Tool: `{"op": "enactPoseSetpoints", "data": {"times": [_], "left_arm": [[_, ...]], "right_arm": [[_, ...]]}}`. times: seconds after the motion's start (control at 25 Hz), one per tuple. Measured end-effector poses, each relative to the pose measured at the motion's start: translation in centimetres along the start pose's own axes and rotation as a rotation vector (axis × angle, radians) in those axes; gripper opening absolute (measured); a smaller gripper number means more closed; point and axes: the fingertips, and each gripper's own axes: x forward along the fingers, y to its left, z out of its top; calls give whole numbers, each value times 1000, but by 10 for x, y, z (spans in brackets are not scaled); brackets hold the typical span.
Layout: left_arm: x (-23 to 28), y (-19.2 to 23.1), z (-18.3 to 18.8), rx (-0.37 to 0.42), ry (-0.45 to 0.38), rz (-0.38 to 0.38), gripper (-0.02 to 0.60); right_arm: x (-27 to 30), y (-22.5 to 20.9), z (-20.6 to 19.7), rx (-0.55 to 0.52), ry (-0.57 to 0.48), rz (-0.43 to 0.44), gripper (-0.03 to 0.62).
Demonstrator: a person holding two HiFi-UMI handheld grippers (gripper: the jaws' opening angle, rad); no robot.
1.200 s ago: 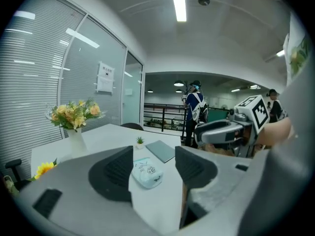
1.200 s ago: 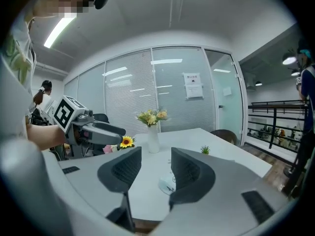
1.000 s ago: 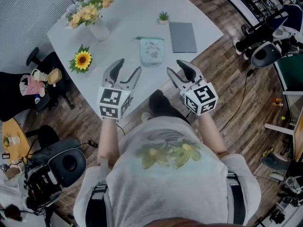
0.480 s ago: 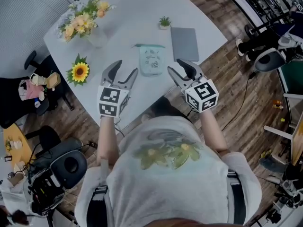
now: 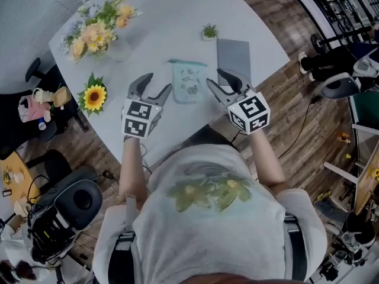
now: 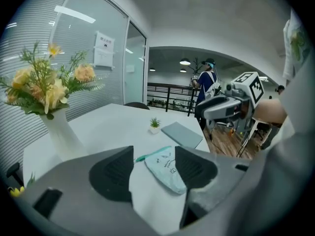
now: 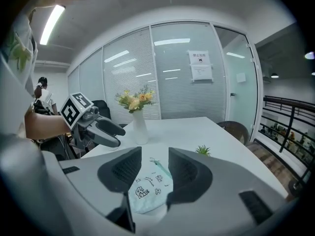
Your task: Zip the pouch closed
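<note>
Both have moved up to flank the pouch [image 5: 189,83]: left gripper [image 5: 157,85] and right gripper [image 5: 217,79] equally near, jaws apart, empty; its zip edge lies beyond them.

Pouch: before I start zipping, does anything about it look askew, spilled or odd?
Nothing stands out. The pouch lies flat on the table, with nothing spilled from it. The left gripper and right gripper are open on either side, not touching it.
</note>
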Motion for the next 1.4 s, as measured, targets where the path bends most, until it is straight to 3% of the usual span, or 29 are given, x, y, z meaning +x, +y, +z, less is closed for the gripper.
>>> {"op": "enactPoseSetpoints", "data": {"times": [0.36, 0.72, 0.96, 1.2, 1.4], "left_arm": [[42, 20, -21, 42, 150, -19, 247], [87, 50, -38, 31, 232, 6, 245], [114, 54, -56, 22, 303, -20, 245], [132, 53, -75, 44, 378, -54, 244], [145, 62, -82, 37, 401, -58, 236]], "right_arm": [[50, -23, -3, -45, 59, 85, 180], [108, -45, -22, -108, 149, 175, 179], [152, -55, -47, -135, 220, 230, 179], [190, -51, -66, -205, 283, 315, 179], [219, -38, -77, -343, 334, 399, 179]]}}
